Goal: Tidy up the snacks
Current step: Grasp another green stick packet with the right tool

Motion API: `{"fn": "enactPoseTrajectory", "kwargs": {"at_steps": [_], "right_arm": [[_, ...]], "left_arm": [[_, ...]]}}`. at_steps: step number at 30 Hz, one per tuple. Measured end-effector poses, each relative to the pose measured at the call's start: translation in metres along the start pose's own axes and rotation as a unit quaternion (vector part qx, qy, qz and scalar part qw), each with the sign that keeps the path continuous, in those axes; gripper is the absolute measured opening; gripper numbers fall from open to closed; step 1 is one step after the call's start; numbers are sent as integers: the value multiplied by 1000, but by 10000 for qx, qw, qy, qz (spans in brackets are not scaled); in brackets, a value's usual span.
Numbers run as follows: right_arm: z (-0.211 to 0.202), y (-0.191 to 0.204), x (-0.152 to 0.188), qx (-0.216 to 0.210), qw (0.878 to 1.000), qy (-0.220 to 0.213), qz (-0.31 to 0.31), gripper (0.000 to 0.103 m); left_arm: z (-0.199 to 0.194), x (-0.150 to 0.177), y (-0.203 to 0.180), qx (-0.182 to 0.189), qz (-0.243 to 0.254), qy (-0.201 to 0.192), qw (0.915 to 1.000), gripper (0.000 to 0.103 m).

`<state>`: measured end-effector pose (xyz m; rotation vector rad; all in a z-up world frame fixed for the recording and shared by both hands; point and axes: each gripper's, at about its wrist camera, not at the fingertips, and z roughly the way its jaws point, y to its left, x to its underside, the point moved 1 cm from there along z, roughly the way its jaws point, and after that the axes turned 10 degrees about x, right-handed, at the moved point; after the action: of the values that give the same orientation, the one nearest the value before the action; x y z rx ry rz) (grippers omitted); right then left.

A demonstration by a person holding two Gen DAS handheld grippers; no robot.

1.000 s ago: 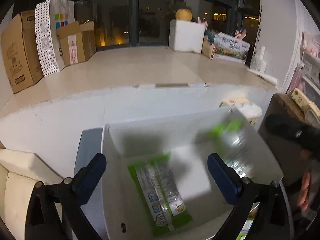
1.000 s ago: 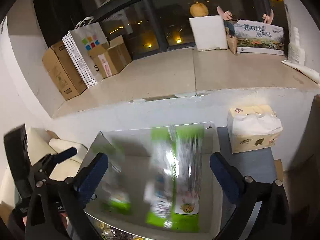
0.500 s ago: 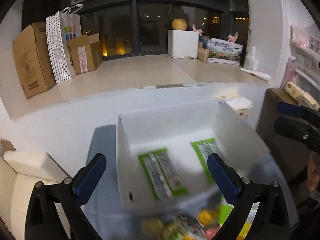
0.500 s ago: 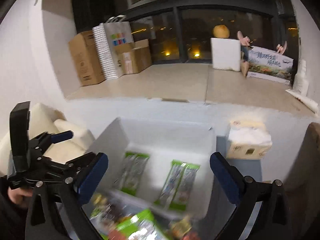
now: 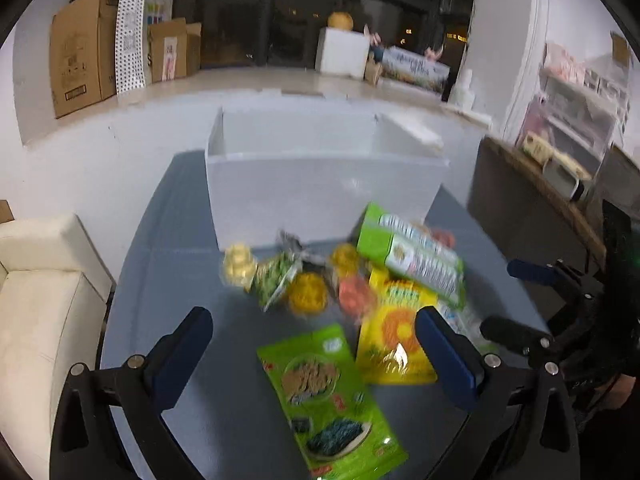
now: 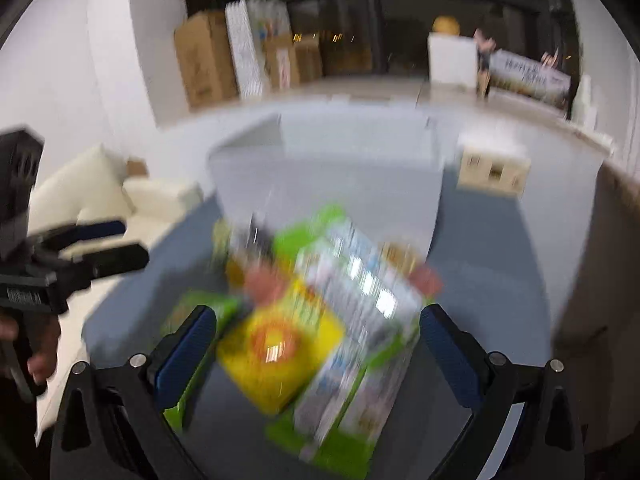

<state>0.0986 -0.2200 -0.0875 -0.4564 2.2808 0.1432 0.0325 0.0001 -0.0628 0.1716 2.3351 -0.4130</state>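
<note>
My left gripper (image 5: 314, 354) hangs with jaws spread wide and empty over a green seaweed packet (image 5: 330, 400); my right gripper (image 6: 318, 346) gapes likewise above a yellow packet (image 6: 276, 350). Both packets lie on the grey table (image 5: 180, 280) among small round snacks (image 5: 306, 298) and green-and-white packs (image 5: 416, 260), just before the white box (image 5: 320, 192).

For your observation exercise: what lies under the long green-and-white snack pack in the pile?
The long green-and-white snack pack overlaps the yellow packet at its top edge, and an orange round snack peeks out behind. Whatever else lies beneath is covered.
</note>
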Motion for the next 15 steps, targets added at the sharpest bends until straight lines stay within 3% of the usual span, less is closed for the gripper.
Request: {"fn": "enactPoseTrajectory", "kwargs": {"at_steps": [6, 9, 15], "right_arm": [[9, 0, -19, -67, 9990, -201, -396, 103], [35, -2, -36, -3, 9975, -18, -706, 103], [92, -12, -53, -373, 9932, 630, -910, 103]], "left_arm": [[7, 10, -4, 113, -171, 89, 9998, 103], [7, 16, -3, 78, -375, 105, 9992, 103], [17, 32, 4, 119, -729, 346, 9967, 103]]}}
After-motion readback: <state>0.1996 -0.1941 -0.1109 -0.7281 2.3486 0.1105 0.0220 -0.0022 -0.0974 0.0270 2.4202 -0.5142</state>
